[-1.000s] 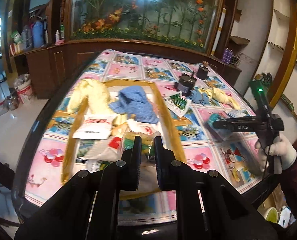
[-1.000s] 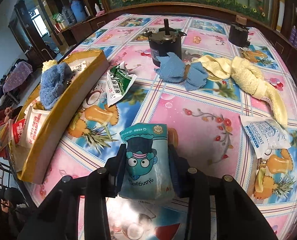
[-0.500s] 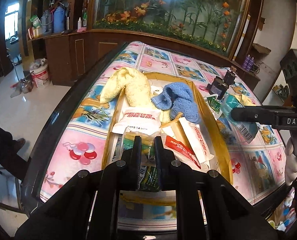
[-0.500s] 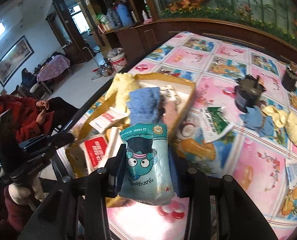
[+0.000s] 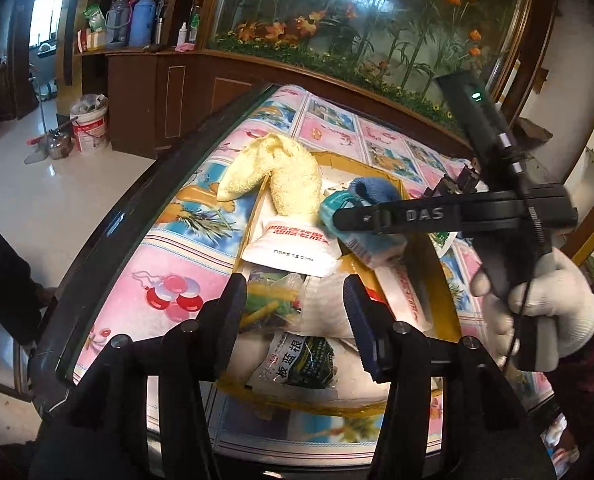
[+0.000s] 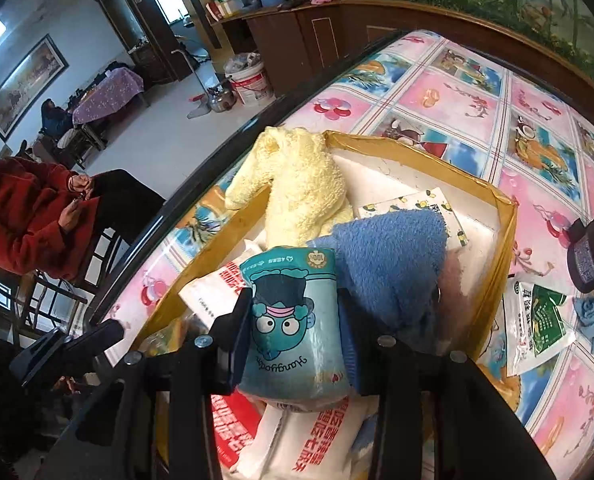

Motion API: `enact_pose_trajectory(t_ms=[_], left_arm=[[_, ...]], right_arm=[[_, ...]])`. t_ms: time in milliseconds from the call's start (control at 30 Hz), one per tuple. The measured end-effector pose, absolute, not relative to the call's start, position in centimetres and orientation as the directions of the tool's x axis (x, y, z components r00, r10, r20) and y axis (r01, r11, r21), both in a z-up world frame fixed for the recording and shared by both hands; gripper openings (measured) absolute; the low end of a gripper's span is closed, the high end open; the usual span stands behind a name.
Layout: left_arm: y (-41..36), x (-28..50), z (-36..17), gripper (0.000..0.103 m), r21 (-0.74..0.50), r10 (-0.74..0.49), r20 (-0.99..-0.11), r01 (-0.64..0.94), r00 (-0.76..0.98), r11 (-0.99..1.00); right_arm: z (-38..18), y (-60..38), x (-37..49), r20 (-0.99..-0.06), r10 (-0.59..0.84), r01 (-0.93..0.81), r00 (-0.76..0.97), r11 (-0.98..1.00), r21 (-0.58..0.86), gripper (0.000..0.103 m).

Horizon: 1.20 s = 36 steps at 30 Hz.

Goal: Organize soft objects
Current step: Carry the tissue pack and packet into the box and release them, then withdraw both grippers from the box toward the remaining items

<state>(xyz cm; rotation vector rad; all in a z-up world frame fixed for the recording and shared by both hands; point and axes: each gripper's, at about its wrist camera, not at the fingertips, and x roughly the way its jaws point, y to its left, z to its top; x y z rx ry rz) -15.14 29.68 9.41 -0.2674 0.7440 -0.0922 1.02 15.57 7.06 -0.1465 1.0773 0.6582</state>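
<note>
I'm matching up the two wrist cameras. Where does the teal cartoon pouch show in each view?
Left wrist: teal pouch right of centre, partly hidden behind the right gripper, over the box.
Right wrist: pouch bottom centre, clamped between the fingers.
Shared landmark: yellow towel draped over the box's far-left rim.

The right gripper (image 6: 295,344) pinches a teal plastic pouch printed with a cartoon face (image 6: 293,324) between its two black fingers, above a shallow yellow-rimmed cardboard tray (image 6: 493,240). At 1 o'clock of the pouch a blue terry towel (image 6: 389,256) lies bunched in the tray; at 12 o'clock a pale yellow fluffy towel (image 6: 301,184) drapes over the tray's rim. White sachets with red lettering (image 6: 317,436) lie at 6 o'clock. A green-and-white sachet (image 6: 537,324) rests on the patterned tablecloth (image 6: 457,88) at 3 o'clock.
</note>
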Motion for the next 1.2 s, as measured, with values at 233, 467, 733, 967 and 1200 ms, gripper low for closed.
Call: enact_pose_trajectory(t_ms=[233,467,733,967,1200], left_arm=[[31.0,-15.8,10.2,0.05,-0.316,-0.202,-0.625,-0.008,0.754,0.949],[31.7,-16.1,10.2,0.05,-0.311,-0.174,-0.628,-0.04,0.759,0.949],[32.4,-16.5,10.0,0.05,-0.324,-0.17,-0.632,-0.058,0.756,0.944],[32.8,-16.6,10.0,0.05,-0.316,-0.153,-0.635,-0.073,0.757,0.946],[31.1,-16.2,10.5,0.05,-0.237,-0.063,-0.664,-0.13,0.745,0.963]], right_arm=[[9.2,14.6,0.6,-0.823,0.476,-0.571,0.309,0.785,0.239,0.048],[11.3,15.6,2.7,-0.753,0.609,-0.562,0.248,0.724,0.4,0.051],[7.9,21.9,8.7,-0.74,0.671,-0.459,0.045,0.672,0.581,0.051],[7.2,19.1,11.4,-0.82,0.524,-0.312,0.231,0.838,0.448,0.051],[9.9,16.5,8.6,-0.767,0.58,-0.371,0.274,0.799,0.472,0.051]])
